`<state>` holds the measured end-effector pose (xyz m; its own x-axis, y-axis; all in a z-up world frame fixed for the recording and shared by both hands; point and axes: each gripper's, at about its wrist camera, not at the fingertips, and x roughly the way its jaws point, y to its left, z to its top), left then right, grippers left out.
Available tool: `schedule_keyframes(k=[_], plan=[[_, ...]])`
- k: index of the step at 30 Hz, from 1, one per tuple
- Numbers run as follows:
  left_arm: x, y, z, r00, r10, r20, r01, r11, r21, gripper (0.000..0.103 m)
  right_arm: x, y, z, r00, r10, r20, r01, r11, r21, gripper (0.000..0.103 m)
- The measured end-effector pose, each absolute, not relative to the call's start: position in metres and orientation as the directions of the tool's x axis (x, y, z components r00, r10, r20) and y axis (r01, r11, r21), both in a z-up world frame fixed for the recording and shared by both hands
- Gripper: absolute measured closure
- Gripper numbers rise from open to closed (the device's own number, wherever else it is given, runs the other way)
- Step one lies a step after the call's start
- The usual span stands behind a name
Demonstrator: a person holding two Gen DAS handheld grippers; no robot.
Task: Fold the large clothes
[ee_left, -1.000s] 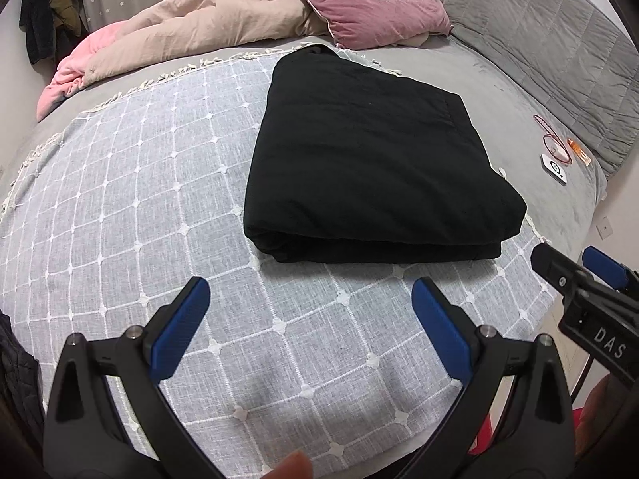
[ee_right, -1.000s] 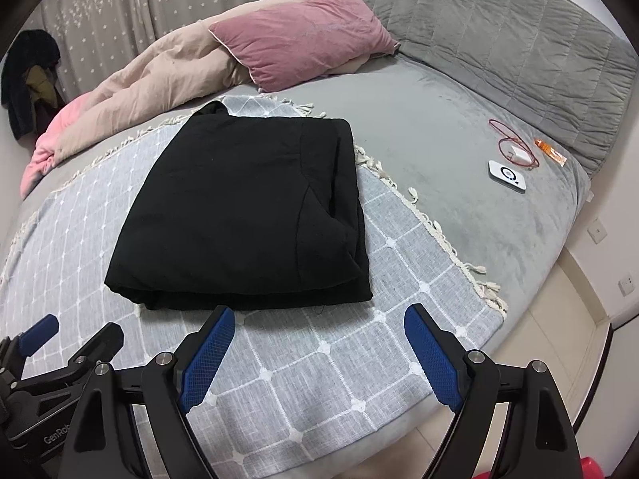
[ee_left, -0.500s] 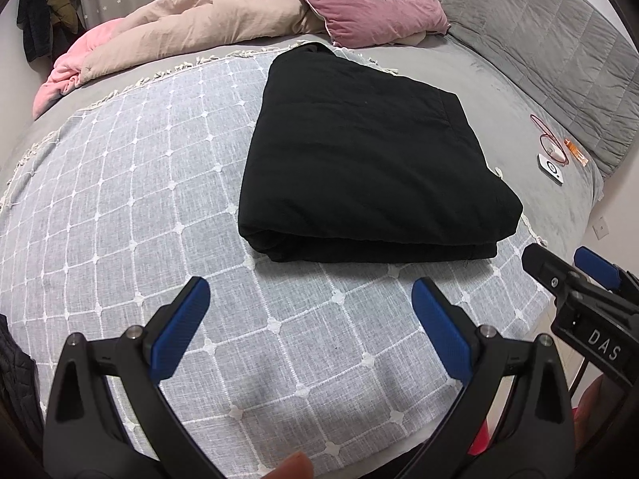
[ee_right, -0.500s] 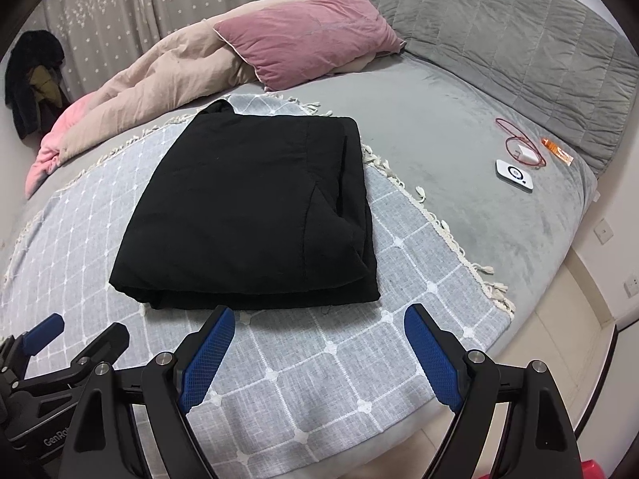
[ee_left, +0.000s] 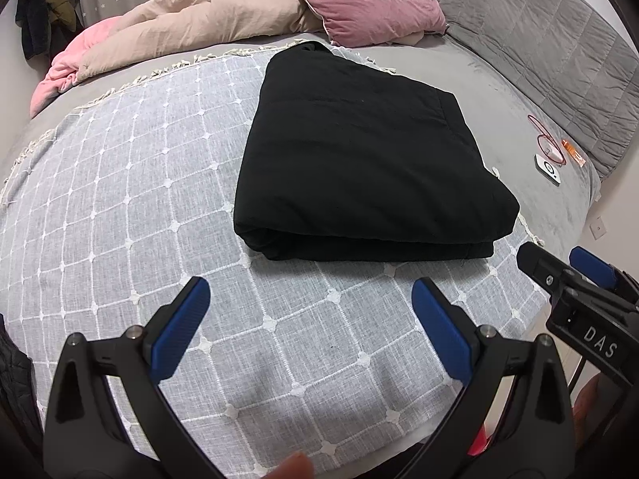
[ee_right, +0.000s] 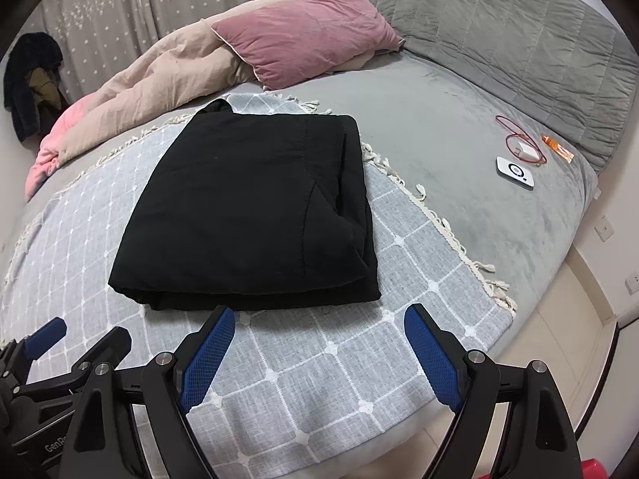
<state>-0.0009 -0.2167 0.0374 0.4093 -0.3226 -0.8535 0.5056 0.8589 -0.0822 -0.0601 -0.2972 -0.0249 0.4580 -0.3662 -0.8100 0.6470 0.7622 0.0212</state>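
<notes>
The folded black garment lies on the checked throw. Both the left gripper and right gripper gape empty, short of it. Only the right view shows its pocket seam — the left, a fingertip.

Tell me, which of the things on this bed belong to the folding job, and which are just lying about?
Part of the job:
- folded black garment
- checked grey blanket under it
- left gripper and right gripper, jaws open, empty

Just lying about:
- pink pillow
- beige duvet
- white device
- red cable
</notes>
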Motion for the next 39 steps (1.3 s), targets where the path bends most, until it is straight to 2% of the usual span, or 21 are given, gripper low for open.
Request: schedule_keyframes(k=[39], plan=[[-0.0023,-0.2196,0.0363,0.395,-0.332,-0.856,0.514,0.853,-0.094,0.002,-0.0602,-0.2997,-0.0264,0.449,-0.369,-0.814,0.654,0.756,0.019,0.015]])
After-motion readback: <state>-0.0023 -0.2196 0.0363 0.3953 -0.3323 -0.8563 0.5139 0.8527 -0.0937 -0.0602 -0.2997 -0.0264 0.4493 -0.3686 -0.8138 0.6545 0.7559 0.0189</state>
